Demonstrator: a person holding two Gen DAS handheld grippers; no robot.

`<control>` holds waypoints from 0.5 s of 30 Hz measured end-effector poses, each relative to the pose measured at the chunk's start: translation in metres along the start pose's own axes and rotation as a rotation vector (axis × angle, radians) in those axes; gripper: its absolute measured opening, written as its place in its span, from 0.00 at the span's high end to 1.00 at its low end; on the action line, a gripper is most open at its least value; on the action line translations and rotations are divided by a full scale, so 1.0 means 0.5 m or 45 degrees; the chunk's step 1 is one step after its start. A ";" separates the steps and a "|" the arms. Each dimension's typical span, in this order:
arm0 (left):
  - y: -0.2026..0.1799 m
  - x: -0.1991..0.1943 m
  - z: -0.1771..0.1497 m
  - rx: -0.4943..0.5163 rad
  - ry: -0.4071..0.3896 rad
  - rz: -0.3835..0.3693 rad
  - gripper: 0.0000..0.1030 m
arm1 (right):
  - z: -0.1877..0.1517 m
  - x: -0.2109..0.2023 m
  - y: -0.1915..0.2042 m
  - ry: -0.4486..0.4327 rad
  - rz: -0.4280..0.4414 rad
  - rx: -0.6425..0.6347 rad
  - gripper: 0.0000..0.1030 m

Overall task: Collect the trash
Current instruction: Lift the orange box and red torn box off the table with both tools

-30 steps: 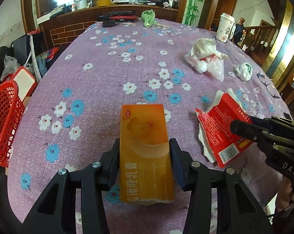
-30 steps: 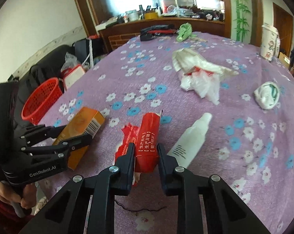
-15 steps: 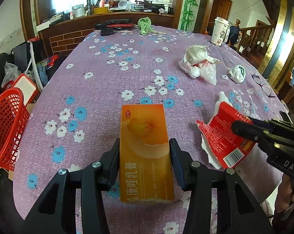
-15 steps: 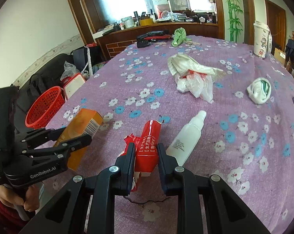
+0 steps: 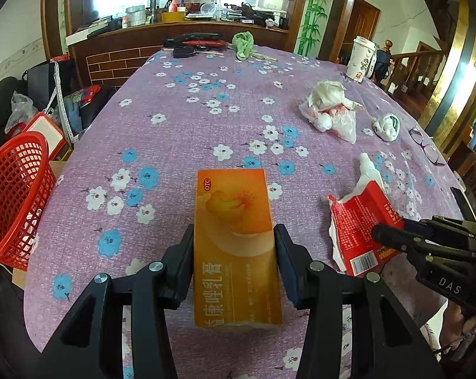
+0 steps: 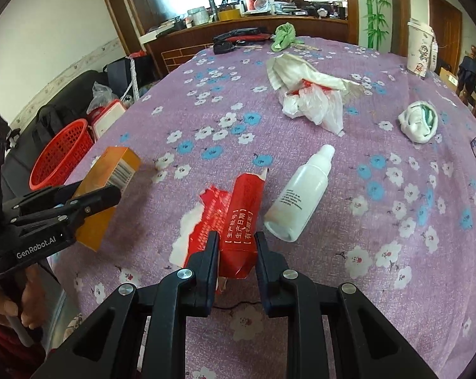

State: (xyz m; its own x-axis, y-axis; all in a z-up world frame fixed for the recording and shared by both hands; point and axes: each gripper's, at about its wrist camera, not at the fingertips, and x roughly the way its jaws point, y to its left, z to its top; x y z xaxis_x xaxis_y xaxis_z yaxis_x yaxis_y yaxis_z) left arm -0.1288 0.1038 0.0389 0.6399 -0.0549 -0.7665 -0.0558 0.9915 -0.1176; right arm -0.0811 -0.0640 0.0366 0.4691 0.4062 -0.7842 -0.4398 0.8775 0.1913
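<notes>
My left gripper [image 5: 234, 249] is shut on an orange medicine box [image 5: 234, 237] and holds it above the near edge of the purple flowered table [image 5: 181, 120]. It also shows in the right wrist view [image 6: 108, 189]. My right gripper [image 6: 236, 246] is shut on a torn red packet [image 6: 238, 218], seen too in the left wrist view [image 5: 358, 224]. A white bottle [image 6: 301, 199] lies on the table just right of the packet. A crumpled white and red plastic bag [image 6: 310, 94] and a white wad [image 6: 419, 121] lie further back.
A red mesh basket [image 5: 13, 202] stands off the table's left side. A paper cup [image 5: 361, 58], glasses [image 5: 425, 145], a green cloth [image 5: 244, 44] and black and red tools [image 5: 193, 42] sit along the far and right edges.
Both grippers have risen and drawn back slightly, each keeping its hold. More of the table and the white bottle show now.
</notes>
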 end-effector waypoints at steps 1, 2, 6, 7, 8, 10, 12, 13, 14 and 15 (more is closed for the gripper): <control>0.002 -0.003 0.000 -0.002 -0.004 -0.001 0.55 | 0.002 -0.006 0.002 -0.013 -0.002 0.004 0.79; 0.004 -0.006 0.000 -0.003 -0.011 -0.001 0.55 | 0.004 -0.013 0.004 -0.027 -0.003 0.006 0.79; 0.009 -0.020 0.002 -0.003 -0.033 0.000 0.55 | 0.015 -0.034 0.020 -0.071 0.006 -0.008 0.79; 0.011 -0.023 0.002 -0.004 -0.038 0.002 0.55 | 0.018 -0.039 0.025 -0.081 0.008 -0.014 0.79; 0.012 -0.026 0.003 -0.005 -0.044 0.003 0.55 | 0.021 -0.042 0.030 -0.086 0.013 -0.019 0.79; 0.016 -0.030 0.004 -0.009 -0.050 0.004 0.55 | 0.025 -0.047 0.041 -0.097 0.022 -0.033 0.79; 0.021 -0.035 0.005 -0.014 -0.057 0.006 0.55 | 0.030 -0.050 0.051 -0.102 0.025 -0.042 0.79; 0.024 -0.037 0.005 -0.016 -0.060 0.007 0.55 | 0.032 -0.051 0.054 -0.103 0.031 -0.045 0.79; 0.027 -0.040 0.005 -0.020 -0.064 0.009 0.55 | 0.036 -0.051 0.058 -0.102 0.037 -0.047 0.79; 0.030 -0.042 0.005 -0.024 -0.067 0.011 0.55 | 0.037 -0.050 0.060 -0.101 0.042 -0.048 0.79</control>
State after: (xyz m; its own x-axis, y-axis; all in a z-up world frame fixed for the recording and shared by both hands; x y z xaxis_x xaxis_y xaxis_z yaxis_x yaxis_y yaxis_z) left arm -0.1412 0.1201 0.0550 0.6786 -0.0396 -0.7334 -0.0753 0.9895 -0.1232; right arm -0.0920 -0.0433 0.0729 0.5123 0.4550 -0.7284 -0.4840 0.8536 0.1927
